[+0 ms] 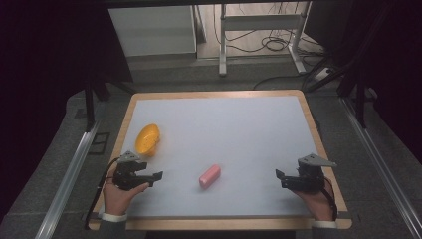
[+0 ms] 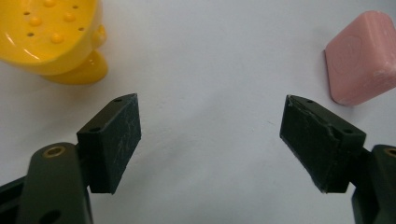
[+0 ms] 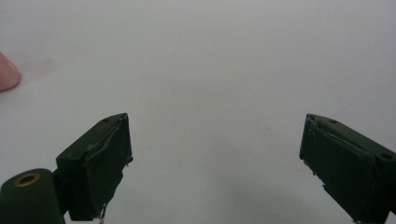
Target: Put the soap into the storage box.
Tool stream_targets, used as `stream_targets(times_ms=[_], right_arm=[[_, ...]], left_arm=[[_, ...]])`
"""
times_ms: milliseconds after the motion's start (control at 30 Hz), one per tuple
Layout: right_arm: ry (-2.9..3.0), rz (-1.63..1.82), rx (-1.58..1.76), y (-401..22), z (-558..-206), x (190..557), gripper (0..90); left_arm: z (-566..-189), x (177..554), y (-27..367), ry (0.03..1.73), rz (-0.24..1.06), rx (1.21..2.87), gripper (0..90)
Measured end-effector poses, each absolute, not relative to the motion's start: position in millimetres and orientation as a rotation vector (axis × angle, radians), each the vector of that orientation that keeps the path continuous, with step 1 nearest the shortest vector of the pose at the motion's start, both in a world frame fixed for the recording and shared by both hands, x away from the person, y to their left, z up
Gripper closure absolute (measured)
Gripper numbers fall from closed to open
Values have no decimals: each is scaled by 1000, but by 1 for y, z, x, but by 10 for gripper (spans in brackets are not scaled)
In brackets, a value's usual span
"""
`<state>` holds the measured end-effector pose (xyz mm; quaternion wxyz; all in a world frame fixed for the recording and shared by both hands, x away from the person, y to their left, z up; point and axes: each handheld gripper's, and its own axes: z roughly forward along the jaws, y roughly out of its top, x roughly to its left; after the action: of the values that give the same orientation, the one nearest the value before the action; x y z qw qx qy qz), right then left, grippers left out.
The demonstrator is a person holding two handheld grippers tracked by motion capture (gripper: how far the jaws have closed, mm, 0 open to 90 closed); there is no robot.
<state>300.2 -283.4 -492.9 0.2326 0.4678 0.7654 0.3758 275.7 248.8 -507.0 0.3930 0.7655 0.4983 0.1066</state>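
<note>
Pink soap (image 1: 209,176) whole from above, cropped beside right fingers (image 3: 100,163)

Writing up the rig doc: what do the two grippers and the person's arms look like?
Both are black two-jaw units. The left gripper and right gripper each carry a grey three-cornered plate on top and trail a black cable. Jaws end in flat black pads, scuffed, with small screw holes; a brass-coloured pivot ring sits behind. Sleeves are grey with white cuffs.

I see the desk (image 1: 219,107), white top, pale wood rim | grey carpet floor (image 1: 199,79) around it | metal rails (image 1: 67,181) along both sides | white cabinet (image 1: 152,30) behind | white frame legs (image 1: 222,45), cables (image 1: 271,42) on floor | surroundings dark
</note>
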Motion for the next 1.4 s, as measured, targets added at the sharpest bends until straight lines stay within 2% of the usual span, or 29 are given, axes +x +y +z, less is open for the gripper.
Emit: stream_targets(times_ms=[1400], right_arm=[[2089,1008,1293,-292,-493,299,94]], left_arm=[[-492,268,238,1220,299,1966,224]])
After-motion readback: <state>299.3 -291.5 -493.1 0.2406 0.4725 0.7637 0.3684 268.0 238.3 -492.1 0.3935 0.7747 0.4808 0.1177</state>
